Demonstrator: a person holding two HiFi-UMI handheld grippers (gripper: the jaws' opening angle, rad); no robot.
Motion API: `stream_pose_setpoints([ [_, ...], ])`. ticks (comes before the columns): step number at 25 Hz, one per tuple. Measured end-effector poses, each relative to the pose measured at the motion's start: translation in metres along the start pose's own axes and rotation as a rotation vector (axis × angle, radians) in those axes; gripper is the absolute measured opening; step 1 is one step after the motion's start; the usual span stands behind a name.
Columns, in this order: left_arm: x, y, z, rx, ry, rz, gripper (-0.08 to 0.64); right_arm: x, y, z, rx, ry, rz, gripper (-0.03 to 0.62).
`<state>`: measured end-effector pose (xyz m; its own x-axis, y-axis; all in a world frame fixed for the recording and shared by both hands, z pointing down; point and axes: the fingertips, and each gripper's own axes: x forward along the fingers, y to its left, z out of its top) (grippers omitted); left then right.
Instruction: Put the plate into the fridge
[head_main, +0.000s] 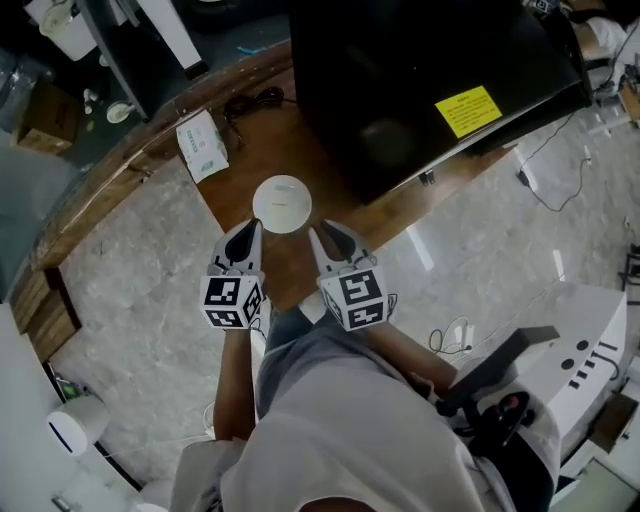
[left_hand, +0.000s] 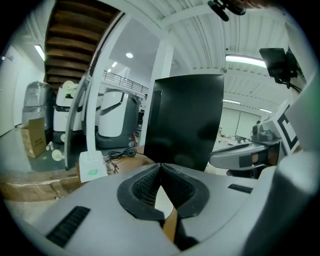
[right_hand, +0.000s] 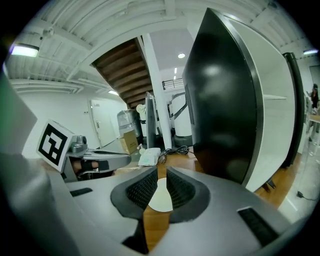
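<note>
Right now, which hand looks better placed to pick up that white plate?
Right, probably. The right gripper has its jaws slightly apart, with the plate in line just beyond the gap; the left gripper has its jaws shut at the tips.

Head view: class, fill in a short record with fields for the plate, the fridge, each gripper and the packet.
plate: white round plate, flat on the brown wooden surface, gripped by neither gripper
fridge: large black fridge with a yellow label, beyond the plate
left gripper: jaws shut, empty, near the plate's edge
right gripper: jaws slightly apart, empty
packet: white rectangular packet, left of the plate
</note>
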<state>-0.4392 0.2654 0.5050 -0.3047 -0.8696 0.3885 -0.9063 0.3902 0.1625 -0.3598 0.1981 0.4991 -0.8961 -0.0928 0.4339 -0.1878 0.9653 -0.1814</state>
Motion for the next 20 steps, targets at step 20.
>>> stream_pose_setpoints([
  [20,0.125,0.112,-0.093,0.173,0.471,-0.317,0.021,0.091,-0.021,-0.063,0.271,0.122,-0.288,0.063],
])
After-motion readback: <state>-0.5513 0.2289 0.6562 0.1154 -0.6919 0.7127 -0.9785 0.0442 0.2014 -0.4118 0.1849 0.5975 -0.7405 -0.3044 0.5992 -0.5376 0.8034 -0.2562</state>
